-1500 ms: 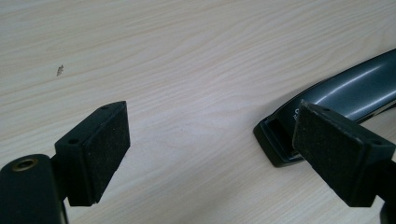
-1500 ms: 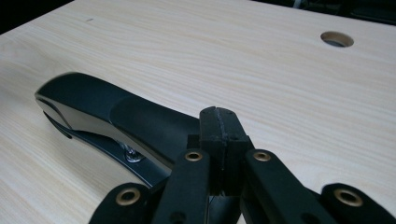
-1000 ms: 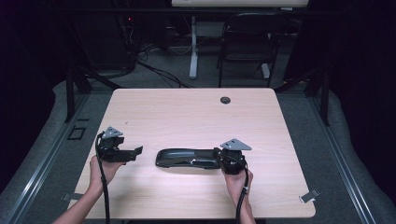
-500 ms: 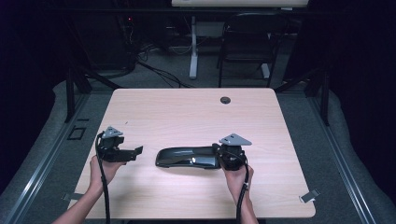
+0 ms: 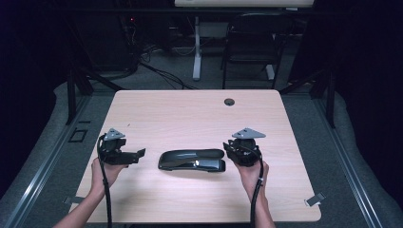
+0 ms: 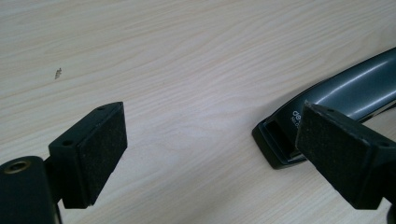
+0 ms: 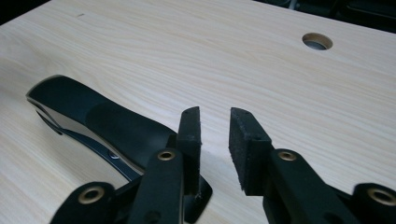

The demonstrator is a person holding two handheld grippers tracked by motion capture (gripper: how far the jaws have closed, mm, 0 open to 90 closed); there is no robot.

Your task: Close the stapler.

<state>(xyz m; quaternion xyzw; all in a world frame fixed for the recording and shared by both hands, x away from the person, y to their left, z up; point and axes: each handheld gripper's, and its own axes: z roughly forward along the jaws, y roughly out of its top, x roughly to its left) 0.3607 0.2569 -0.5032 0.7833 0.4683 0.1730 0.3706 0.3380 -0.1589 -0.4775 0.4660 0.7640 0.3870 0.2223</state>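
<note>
black stapler (image 5: 192, 160), printed lettering unreadable, grippers flanking

A black stapler (image 5: 192, 160) lies on the pale wooden table (image 5: 190, 114).

Two bare forearms enter from the bottom edge of the high view, each hand gripping a black two-jaw tool from below. The left hand (image 5: 105, 172) holds the left gripper (image 5: 139, 155) low, pointing toward the person's right; its jaws stand wide apart with bare space between the pads (image 6: 100, 154). The right hand (image 5: 251, 173) holds the right gripper (image 5: 226, 148) pointing toward the person's left; its jaws are nearly together, a narrow gap between them.
</note>
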